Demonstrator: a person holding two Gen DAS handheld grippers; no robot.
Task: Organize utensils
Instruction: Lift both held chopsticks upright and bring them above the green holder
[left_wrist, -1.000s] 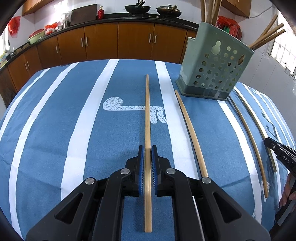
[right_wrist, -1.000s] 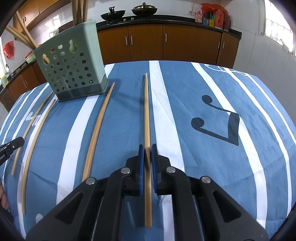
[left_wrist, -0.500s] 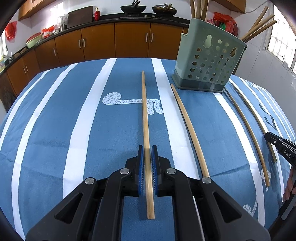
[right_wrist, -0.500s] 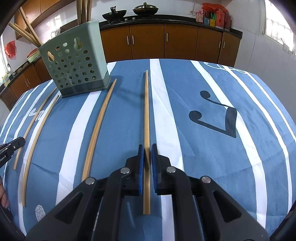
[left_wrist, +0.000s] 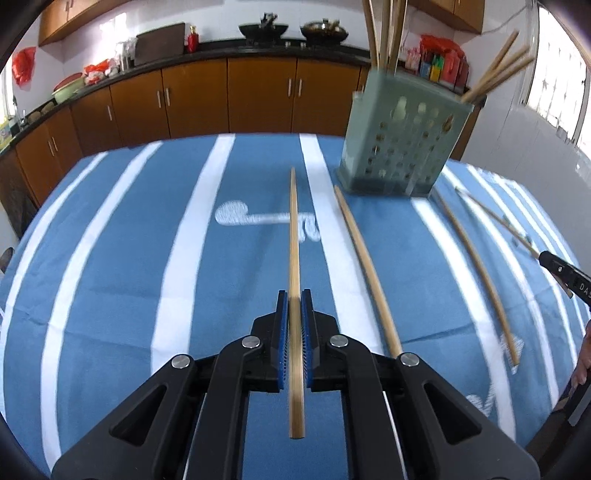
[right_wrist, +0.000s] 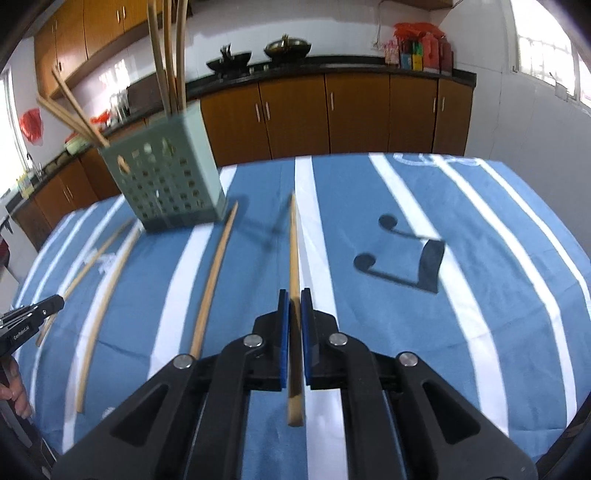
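Both claws have risen since the earlier frames, each chopstick now lifted off the blue striped worktop (left_wrist: 110, 258). Left claw (left_wrist: 294, 306) pinches one chopstick (left_wrist: 293, 236); right claw (right_wrist: 294, 306) pinches another chopstick (right_wrist: 294, 251). Green holder (left_wrist: 402, 144) stands beyond, three loose chopsticks (left_wrist: 364, 266) lying near it.

Both chopsticks (left_wrist: 294, 236) (right_wrist: 294, 251) have lifted off the tablecloth (left_wrist: 110, 258).
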